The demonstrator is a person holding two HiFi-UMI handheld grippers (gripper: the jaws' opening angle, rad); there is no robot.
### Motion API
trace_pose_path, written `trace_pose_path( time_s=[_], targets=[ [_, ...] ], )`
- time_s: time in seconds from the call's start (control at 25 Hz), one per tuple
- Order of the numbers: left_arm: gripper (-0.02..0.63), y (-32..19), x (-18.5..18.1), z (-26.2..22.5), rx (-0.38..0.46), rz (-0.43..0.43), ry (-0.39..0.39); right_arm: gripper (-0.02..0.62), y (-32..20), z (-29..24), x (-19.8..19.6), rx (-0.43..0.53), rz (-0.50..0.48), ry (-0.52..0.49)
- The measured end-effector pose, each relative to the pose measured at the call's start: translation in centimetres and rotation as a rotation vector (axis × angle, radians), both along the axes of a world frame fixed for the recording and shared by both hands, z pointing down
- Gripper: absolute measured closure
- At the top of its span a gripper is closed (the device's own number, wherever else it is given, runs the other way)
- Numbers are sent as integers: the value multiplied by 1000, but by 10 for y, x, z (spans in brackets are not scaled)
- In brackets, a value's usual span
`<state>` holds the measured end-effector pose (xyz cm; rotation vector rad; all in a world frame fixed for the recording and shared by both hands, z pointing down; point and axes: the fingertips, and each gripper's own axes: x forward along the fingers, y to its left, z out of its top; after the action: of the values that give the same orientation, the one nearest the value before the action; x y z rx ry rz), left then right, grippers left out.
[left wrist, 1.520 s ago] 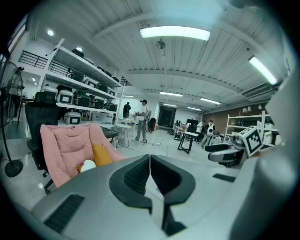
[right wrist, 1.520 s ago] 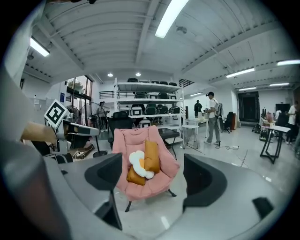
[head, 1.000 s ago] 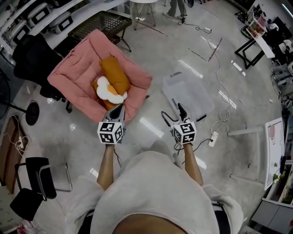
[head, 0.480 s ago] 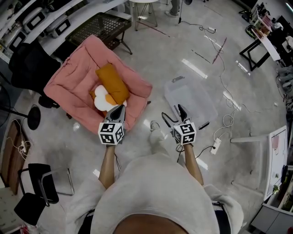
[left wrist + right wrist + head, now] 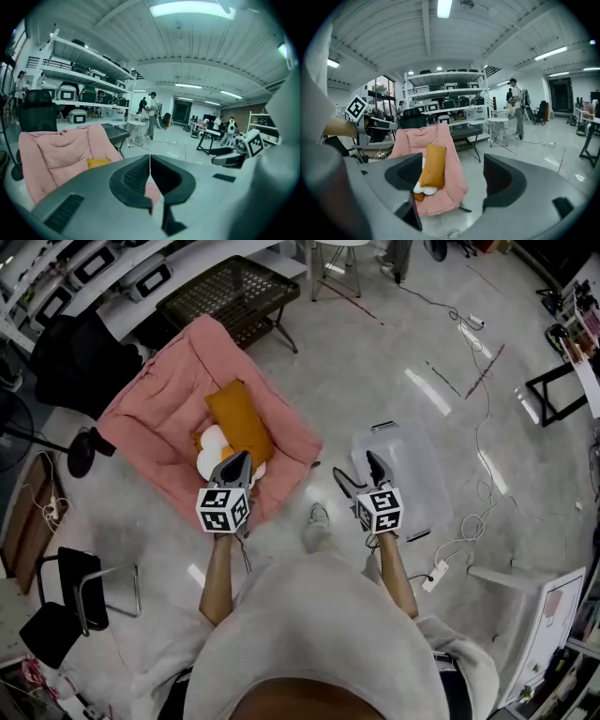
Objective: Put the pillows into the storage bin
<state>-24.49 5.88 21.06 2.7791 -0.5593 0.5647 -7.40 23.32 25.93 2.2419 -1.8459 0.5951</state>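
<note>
A pink cushioned chair point(image 5: 159, 409) holds an orange pillow point(image 5: 240, 420) and a white egg-shaped pillow point(image 5: 214, 454). My left gripper point(image 5: 240, 461) hovers at the chair's near edge, just beside the white pillow, with its jaws shut and nothing in them. In the left gripper view its pads point(image 5: 138, 174) meet, and the orange pillow point(image 5: 97, 162) lies low on the chair point(image 5: 56, 154). My right gripper point(image 5: 356, 468) stands open and empty over the near edge of the clear storage bin point(image 5: 417, 460). In the right gripper view the orange pillow point(image 5: 433, 166) shows between its jaws.
A black mesh table point(image 5: 230, 296) and an office chair point(image 5: 70, 357) stand behind the pink chair. A folding chair point(image 5: 66, 601) is at my left. Cables and a power strip point(image 5: 433, 575) lie on the floor at the right. People stand far off by the shelves point(image 5: 515, 108).
The person has stepped forward, so both grippers have moved closer to the chair and the bin. Neither gripper's jaws have changed.
</note>
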Motion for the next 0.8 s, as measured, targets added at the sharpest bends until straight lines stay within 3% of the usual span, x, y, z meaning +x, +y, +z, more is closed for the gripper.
trace_pose_path(
  time_s=[0.2,0.36,0.56,0.8],
  targets=[
    [594,-48,7,-1,2,-157,-26,202,-64,8,35,-11,-135,-28],
    [594,-75,-10,2,6,-281,-54,202,-118,17,41,-15,-267,-35],
    [594,-91,-55,14,-12,-449,-87,203,-178,31,15,-25,-446,-49],
    [594,-105,-98,24,-31,-557,-91,202,-230,48,-26,-46,-577,-65]
  ],
)
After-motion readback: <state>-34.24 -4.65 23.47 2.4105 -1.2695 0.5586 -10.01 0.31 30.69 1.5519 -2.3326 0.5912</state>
